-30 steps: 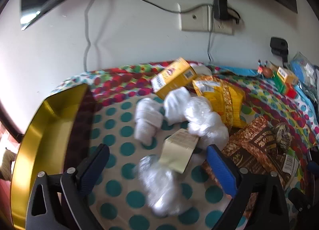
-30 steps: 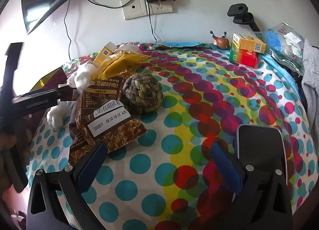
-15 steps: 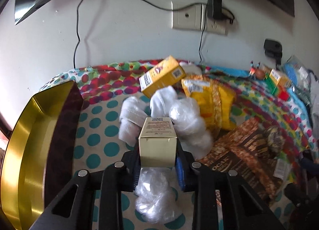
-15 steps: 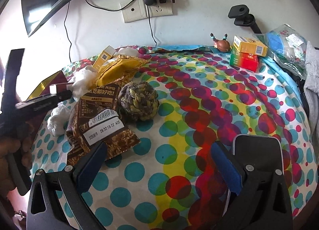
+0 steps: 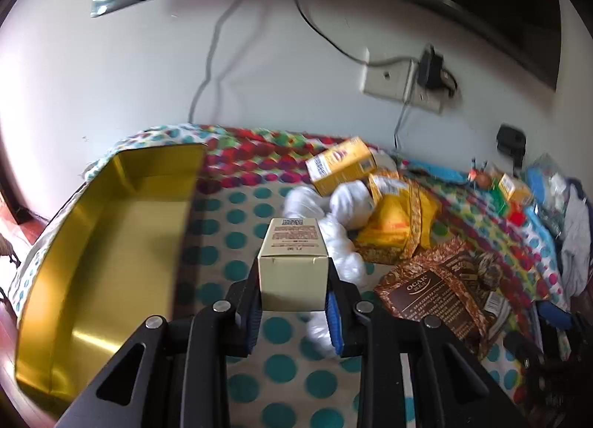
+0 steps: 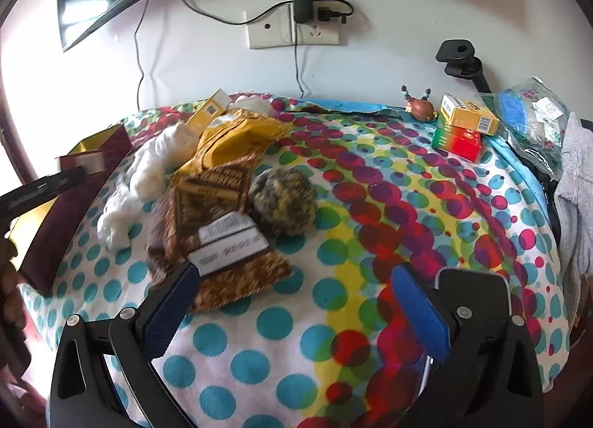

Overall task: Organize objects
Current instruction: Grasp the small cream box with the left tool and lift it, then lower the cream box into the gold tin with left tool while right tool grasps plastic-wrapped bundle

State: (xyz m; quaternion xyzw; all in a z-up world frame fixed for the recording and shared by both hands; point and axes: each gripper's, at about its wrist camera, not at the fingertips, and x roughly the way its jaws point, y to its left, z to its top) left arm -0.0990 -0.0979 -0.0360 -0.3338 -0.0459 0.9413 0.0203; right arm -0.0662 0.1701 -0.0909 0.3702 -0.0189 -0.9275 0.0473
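Observation:
My left gripper (image 5: pixel 292 302) is shut on a small beige carton (image 5: pixel 292 261) and holds it above the dotted cloth, just right of an open gold-lined tin box (image 5: pixel 107 242). White wrapped bundles (image 5: pixel 337 228), a yellow carton (image 5: pixel 343 165), a yellow snack bag (image 5: pixel 396 224) and a brown snack bag (image 5: pixel 437 291) lie to the right. My right gripper (image 6: pixel 292 302) is open and empty over the cloth, near the brown snack bag (image 6: pixel 218 242) and a woven rope ball (image 6: pixel 283 200). The tin box (image 6: pixel 96 157) and the left gripper's body show at the right wrist view's left edge.
A black phone (image 6: pixel 472 313) lies beside my right finger. Stacked yellow and red-green cartons (image 6: pixel 463 126), a small figurine (image 6: pixel 418 105), a plastic bag (image 6: pixel 530 120) and grey cloth (image 6: pixel 574 198) sit at the far right. The wall with sockets (image 6: pixel 292 29) and cables bounds the back.
My left gripper closed on the beige carton, lifted it off the bundles and moved left toward the tin box. My right gripper stayed open and shifted slightly.

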